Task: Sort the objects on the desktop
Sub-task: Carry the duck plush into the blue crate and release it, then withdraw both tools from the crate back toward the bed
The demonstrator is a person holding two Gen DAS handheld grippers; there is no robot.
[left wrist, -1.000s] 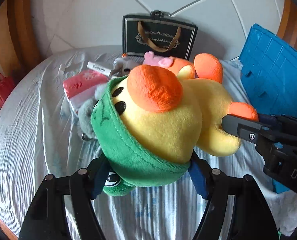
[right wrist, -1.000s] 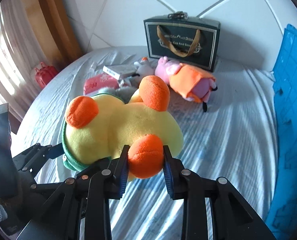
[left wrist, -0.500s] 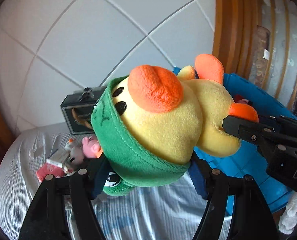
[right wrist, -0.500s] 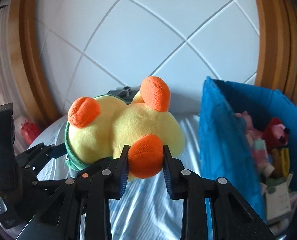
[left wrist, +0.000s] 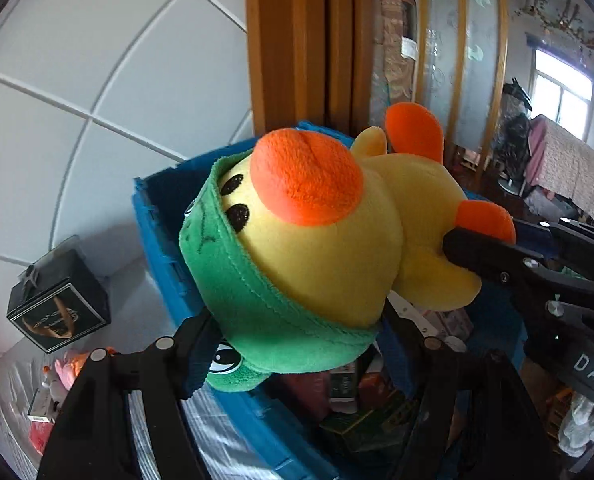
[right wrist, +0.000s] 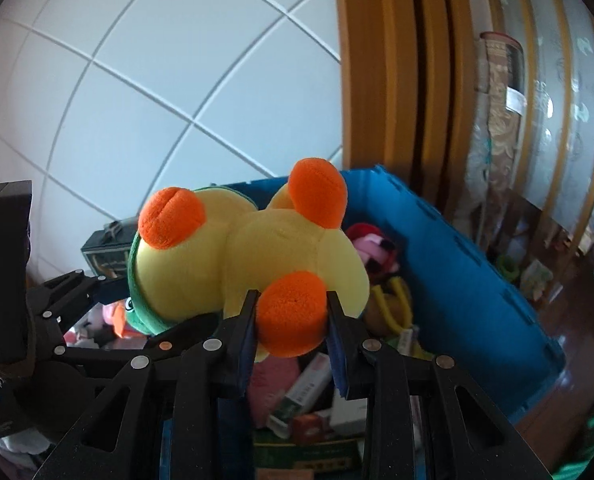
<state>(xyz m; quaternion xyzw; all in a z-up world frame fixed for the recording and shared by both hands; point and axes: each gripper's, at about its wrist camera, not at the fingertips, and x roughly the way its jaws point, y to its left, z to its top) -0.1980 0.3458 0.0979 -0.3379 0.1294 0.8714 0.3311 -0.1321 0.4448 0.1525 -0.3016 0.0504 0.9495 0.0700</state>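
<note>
Plush duck (left wrist: pixel 337 248), yellow with orange beak and feet and a green hood, is hanging in the air between two grippers, directly over the open top of the blue bin (right wrist: pixel 457 264). It is lying tipped on its back, beak up, so that head and feet each offer a soft lump for pinching.

The left gripper (left wrist: pixel 297 344) is clamping the hooded head from both sides, its jaws standing fairly wide because the head is bulky. The right gripper (right wrist: pixel 291 316) is pinching one orange foot (right wrist: pixel 291 314), its jaws pressed nearly together on that smaller part. Sharing the load this way is probably keeping the floppy toy from swinging or sagging while it is being carried.

Below the duck, the bin is already holding other sorted things: a pink and red soft toy (right wrist: pixel 373 248), cartons and small boxes. Being above the rim and not against the walls, the duck is placed for a drop, which would call for both grips letting go together.

Off to the side, a dark gift box (left wrist: pixel 57 300) and a few small toys (left wrist: pixel 69 372) are sitting on the cloth-covered table (left wrist: pixel 13 392), apparently awaiting sorting.
</note>
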